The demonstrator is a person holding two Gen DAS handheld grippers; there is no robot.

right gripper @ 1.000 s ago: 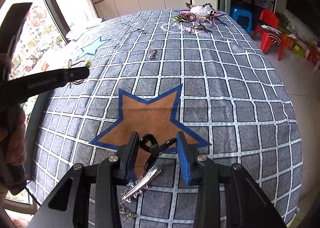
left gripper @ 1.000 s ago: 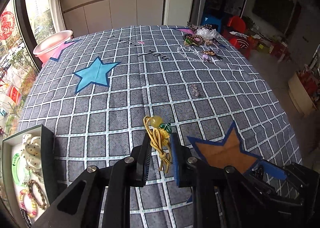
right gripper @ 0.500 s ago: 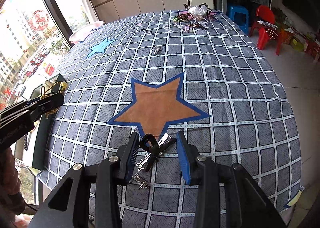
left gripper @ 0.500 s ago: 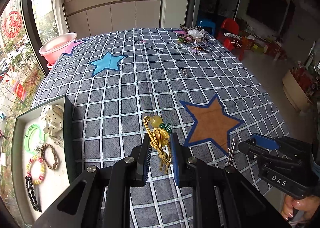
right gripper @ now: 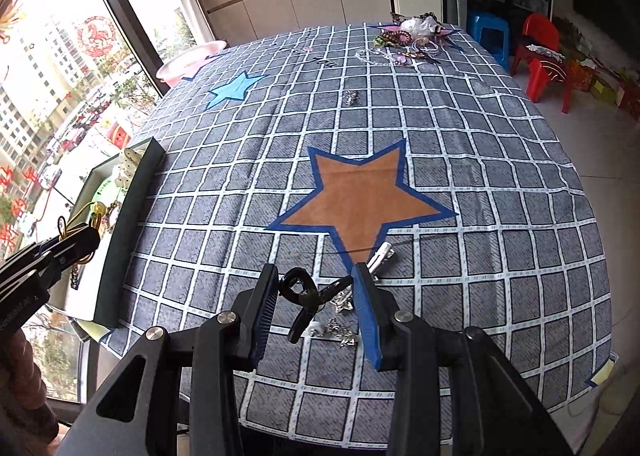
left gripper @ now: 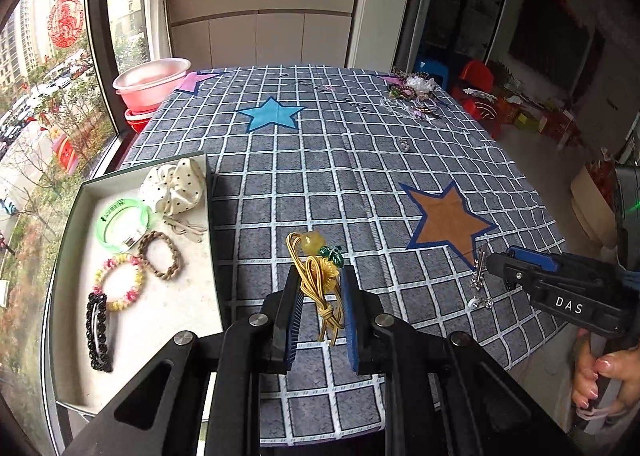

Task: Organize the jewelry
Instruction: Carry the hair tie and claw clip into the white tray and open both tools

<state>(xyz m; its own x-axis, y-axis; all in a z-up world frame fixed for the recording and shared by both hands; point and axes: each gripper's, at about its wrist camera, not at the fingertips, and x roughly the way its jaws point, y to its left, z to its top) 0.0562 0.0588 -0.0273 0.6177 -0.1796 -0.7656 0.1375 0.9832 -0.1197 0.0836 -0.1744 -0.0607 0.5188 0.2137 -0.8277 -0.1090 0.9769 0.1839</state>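
I am holding a yellow cord hair tie [left gripper: 318,280] in my left claw [left gripper: 320,308], its two blue pads pinching the cord while the amber bead and green leaf charm are sticking up above the tips. The claw is hanging over the checked cloth of the worktop [left gripper: 360,160], just beside the tray [left gripper: 76,192] at the worktop's left edge. In that tray are lying a spotted scrunchie [left gripper: 174,186], a green bangle [left gripper: 124,222], a braided brown bracelet [left gripper: 160,260], a pink-and-yellow bead bracelet [left gripper: 118,282] and a black beaded clip [left gripper: 98,332].

My right claw [right gripper: 316,296] is gripping a black hair clip [right gripper: 300,296] — silver clips and small charms are dangling with it, above the cloth near the lower point of the brown star [right gripper: 360,196]. At the far end of the worktop a pile of jewelry [right gripper: 408,36] is sitting, and one small silver piece [right gripper: 351,97] is lying alone in the middle.
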